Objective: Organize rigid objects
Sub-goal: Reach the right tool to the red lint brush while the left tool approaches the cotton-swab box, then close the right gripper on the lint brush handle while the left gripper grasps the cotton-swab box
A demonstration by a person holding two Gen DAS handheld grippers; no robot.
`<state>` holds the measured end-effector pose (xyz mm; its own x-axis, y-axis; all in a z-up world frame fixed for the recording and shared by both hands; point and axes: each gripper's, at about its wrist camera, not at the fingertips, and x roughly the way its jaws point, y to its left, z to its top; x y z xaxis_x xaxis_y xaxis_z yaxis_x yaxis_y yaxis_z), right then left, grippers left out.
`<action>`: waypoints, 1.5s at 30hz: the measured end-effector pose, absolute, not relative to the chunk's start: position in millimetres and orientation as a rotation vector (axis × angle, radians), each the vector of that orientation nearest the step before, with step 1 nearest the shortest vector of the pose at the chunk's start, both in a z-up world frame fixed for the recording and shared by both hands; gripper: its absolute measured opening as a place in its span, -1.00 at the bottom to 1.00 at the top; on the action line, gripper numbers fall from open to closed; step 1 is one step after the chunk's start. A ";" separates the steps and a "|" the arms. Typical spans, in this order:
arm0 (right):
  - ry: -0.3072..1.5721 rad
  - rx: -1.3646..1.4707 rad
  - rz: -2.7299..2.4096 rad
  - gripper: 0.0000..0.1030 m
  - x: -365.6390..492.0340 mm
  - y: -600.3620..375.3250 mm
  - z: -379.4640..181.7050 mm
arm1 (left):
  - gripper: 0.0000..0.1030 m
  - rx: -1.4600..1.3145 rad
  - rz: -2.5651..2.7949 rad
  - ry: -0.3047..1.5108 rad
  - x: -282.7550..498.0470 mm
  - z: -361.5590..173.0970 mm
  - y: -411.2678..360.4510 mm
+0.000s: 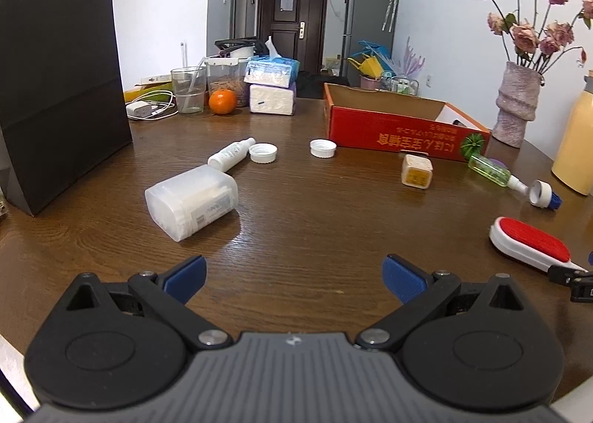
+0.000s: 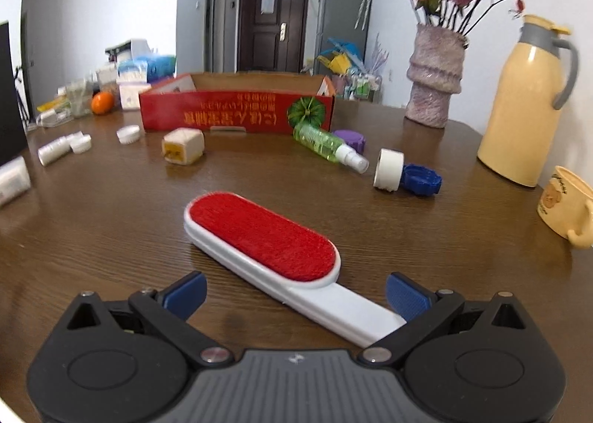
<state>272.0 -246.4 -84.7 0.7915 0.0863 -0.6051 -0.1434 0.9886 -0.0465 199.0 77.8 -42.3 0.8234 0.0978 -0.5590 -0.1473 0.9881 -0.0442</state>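
Both grippers stand with their blue pads spread wide and nothing clamped between them. We note the right gripper (image 2: 294, 293) low over the wooden table (image 2: 111, 237), its jaws apart on either side of the white handle of a lint brush (image 2: 274, 248); the handle end runs close beside the right pad, and we cannot tell whether they touch. We record the brush as a long white plastic body lying flat, with an oval red fabric face turned up, set diagonally with its head pointing away to the left. The left gripper (image 1: 294, 280) hovers over bare tabletop, well apart from any object.

Farther out in the right wrist view we find a white cap (image 2: 387, 169) touching a blue cap (image 2: 422, 178), a green spray bottle (image 2: 326, 143) lying on its side, a purple lid (image 2: 350, 139) behind it, and a cream cube-shaped container (image 2: 183, 146). Behind these stands a red cardboard box (image 2: 237, 113), open at the top. In the left wrist view a translucent white box (image 1: 192, 202) lies toppled, with a small white bottle (image 1: 231, 156) and two white lids (image 1: 292, 152) beyond it.
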 end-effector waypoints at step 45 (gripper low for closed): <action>0.617 -0.016 0.183 0.06 314.2 -216.7 -69.1 | 1.00 -0.063 0.181 0.659 298.0 -63.3 194.3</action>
